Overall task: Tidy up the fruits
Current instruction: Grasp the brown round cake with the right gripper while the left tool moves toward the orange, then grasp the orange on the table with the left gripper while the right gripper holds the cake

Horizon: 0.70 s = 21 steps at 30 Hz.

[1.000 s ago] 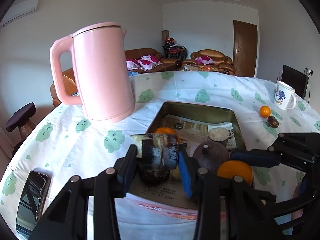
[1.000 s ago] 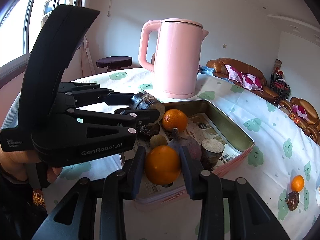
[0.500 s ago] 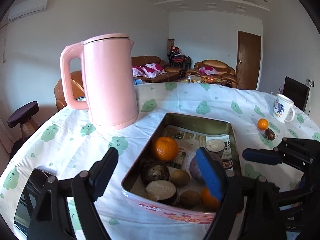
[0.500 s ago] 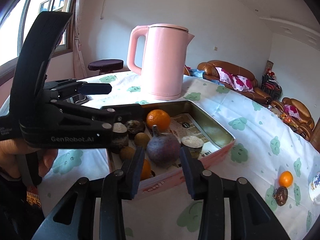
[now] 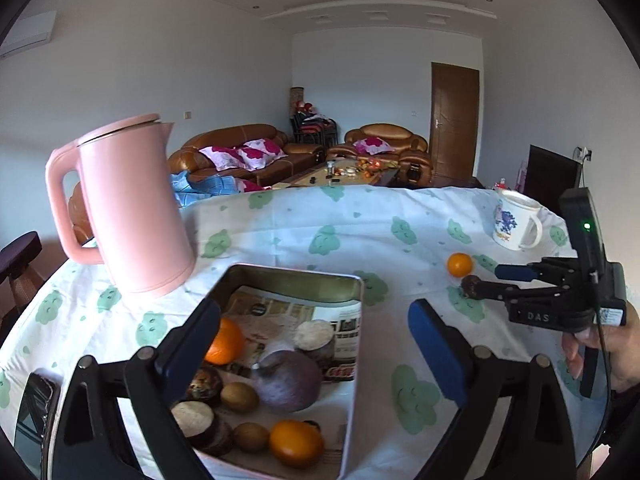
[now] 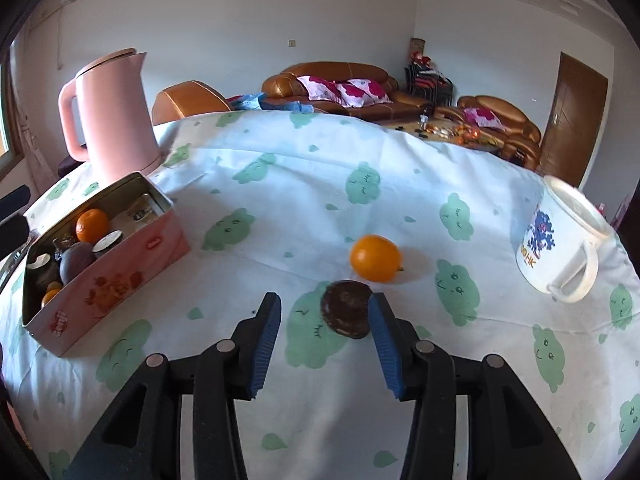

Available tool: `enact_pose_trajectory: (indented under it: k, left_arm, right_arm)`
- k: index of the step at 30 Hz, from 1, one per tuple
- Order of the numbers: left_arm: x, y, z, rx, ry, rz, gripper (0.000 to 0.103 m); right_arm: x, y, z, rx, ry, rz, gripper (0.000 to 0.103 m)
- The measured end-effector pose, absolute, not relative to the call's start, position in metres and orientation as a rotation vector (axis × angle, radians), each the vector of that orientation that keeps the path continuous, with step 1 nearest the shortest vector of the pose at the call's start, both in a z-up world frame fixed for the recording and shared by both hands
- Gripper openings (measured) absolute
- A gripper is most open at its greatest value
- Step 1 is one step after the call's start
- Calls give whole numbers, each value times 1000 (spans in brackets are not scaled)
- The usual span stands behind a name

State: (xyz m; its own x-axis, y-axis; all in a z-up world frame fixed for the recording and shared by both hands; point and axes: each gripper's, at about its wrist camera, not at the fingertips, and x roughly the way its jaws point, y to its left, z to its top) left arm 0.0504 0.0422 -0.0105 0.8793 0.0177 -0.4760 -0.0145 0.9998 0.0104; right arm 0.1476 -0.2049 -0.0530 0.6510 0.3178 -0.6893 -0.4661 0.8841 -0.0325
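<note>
Open cloth on the desk (image 6: 280,184) lies between the tin (image 6: 120,280) and the white mug (image 6: 560,248). Only an orange (image 6: 375,258) and a dark fruit (image 6: 347,314) sit there, touching. The pink kettle (image 6: 114,116) blocks the tin's far corner.

Your table (image 6: 320,184), cloud-print cloth: pink kettle (image 6: 114,116), fruit tin (image 6: 108,280), orange (image 6: 375,258), dark fruit (image 6: 347,314), mug (image 6: 560,246), phone (image 5: 34,412).

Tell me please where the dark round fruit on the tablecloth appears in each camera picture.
Left wrist: the dark fruit lies far right, just below the loose orange, at the right gripper's fingertips.
Right wrist: the fruit sits low in the middle, close to the right-hand finger.
Shared landmark: the white mug.
</note>
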Motion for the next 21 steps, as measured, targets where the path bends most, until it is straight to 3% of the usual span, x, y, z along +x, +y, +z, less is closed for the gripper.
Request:
enact_pose_trajectory:
  k: [12, 14, 21]
  left_arm:
    - [101, -17, 1, 126, 530, -31, 99]
    - [111, -22, 0, 121, 548, -41, 99]
    - [141, -53, -12, 110, 603, -81, 99]
  right_arm:
    - [190, -200, -82, -172, 925, 450, 46]
    - [187, -203, -82, -182, 904, 454, 41]
    - [189, -236, -70, -136, 842, 401, 41]
